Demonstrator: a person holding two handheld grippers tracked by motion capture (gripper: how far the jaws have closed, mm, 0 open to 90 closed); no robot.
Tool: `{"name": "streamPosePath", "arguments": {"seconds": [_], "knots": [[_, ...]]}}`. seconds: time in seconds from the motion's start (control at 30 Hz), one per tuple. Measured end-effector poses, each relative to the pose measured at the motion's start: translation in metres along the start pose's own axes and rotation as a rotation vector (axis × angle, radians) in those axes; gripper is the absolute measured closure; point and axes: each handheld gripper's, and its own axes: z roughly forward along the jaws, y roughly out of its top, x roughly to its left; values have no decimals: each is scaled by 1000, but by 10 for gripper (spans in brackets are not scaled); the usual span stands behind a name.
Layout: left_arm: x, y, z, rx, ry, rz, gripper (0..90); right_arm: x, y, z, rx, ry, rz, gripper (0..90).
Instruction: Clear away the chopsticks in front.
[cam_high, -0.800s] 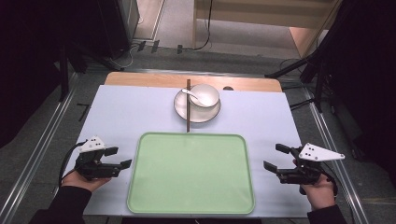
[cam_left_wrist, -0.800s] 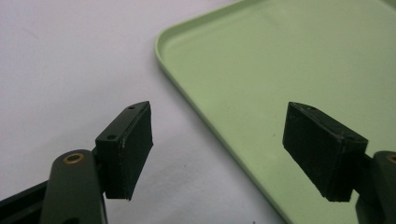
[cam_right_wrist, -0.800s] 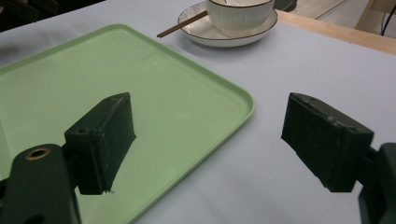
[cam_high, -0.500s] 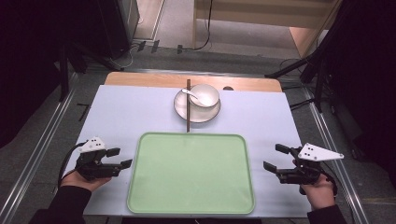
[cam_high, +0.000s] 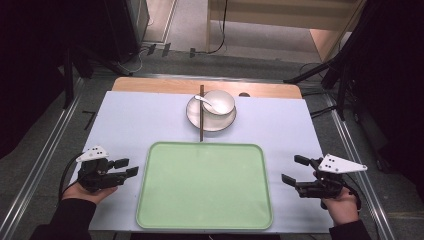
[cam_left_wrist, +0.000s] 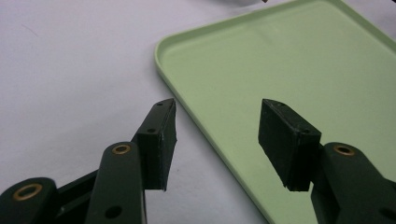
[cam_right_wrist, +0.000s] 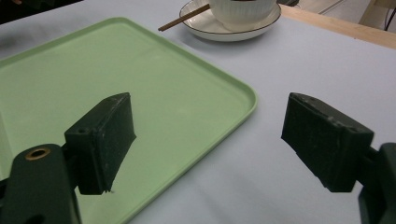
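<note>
High view puts the left gripper (cam_high: 125, 168) just beside the left edge of the green tray (cam_high: 205, 220), and the right gripper (cam_high: 295, 171) near the tray's right edge, both low over the bench (cam_high: 130, 120) with its pale cover. Both pairs of jaws are spread and nothing is between them. In the left gripper view the left gripper (cam_left_wrist: 217, 140) has one jaw over the bench cover and the other over the tray, so the raised rim of the green tray (cam_left_wrist: 299, 60) runs through the gap; I cannot tell if the jaws touch the rim or only hang above it. The far right corner of the tray is cut off by the frame there. In the right gripper view the right gripper (cam_right_wrist: 208, 140) has its left jaw over the green tray (cam_right_wrist: 116, 60) and its right jaw over the bench cover, with the rounded tray corner between them. Beyond the jaws stands a white plate (cam_right_wrist: 205, 24) with a bowl (cam_right_wrist: 240, 8) on it; the top of the bowl is cut off. One brown chopstick (cam_right_wrist: 183, 17) leans on the plate rim. From above, a white spoon (cam_high: 206, 102) lies in the bowl (cam_high: 218, 101), and the plate (cam_high: 196, 116) is well apart from both grippers.
</note>
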Motion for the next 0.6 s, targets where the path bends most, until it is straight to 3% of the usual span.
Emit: {"name": "streamPosePath", "arguments": {"seconds": [0.2, 0.6], "knots": [[-3, 1, 1, 20, 1, 16, 504, 0, 0, 0, 1, -2, 3, 177], [-2, 3, 2, 34, 5, -1, 405, 0, 0, 0, 1, -1, 3, 178]]}}
